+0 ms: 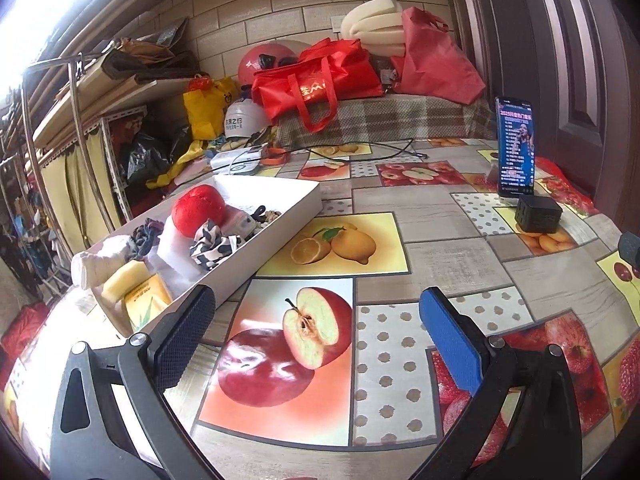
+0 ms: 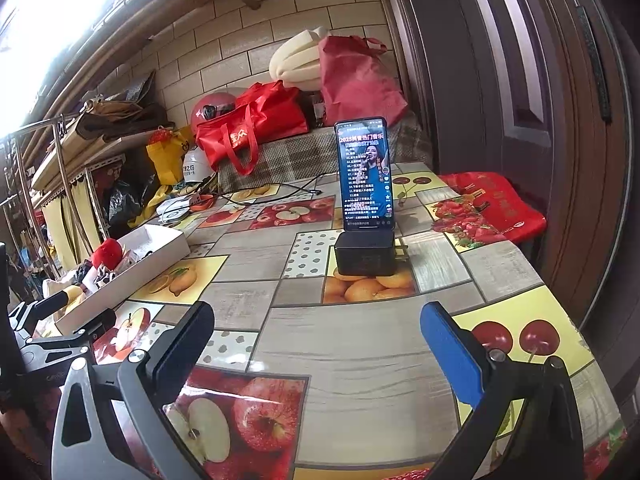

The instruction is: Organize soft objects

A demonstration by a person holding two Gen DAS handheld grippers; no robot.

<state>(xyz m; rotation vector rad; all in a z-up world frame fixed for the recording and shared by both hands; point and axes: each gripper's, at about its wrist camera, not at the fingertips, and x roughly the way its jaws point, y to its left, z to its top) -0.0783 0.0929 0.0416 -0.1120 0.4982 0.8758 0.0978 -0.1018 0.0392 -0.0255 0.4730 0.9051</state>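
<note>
Left tongs [image 1: 316, 320] and right tongs [image 2: 318, 330] released, empty, over bench [image 2: 360, 360]. White box [image 1: 280, 220] of soft items left; phone [image 2: 365, 174] upright behind black cube [image 2: 365, 254].

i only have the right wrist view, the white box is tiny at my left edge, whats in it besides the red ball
Observer: A zebra-print fabric piece lies just in front of the red ball inside the white box.
Operator: anything at the near end of the box
Observer: A white roll, a pale yellow sponge and a yellow packet.
Operator: is the left claw holding something
Observer: No, the left claw is open and empty over the apple print on the tablecloth.
</note>
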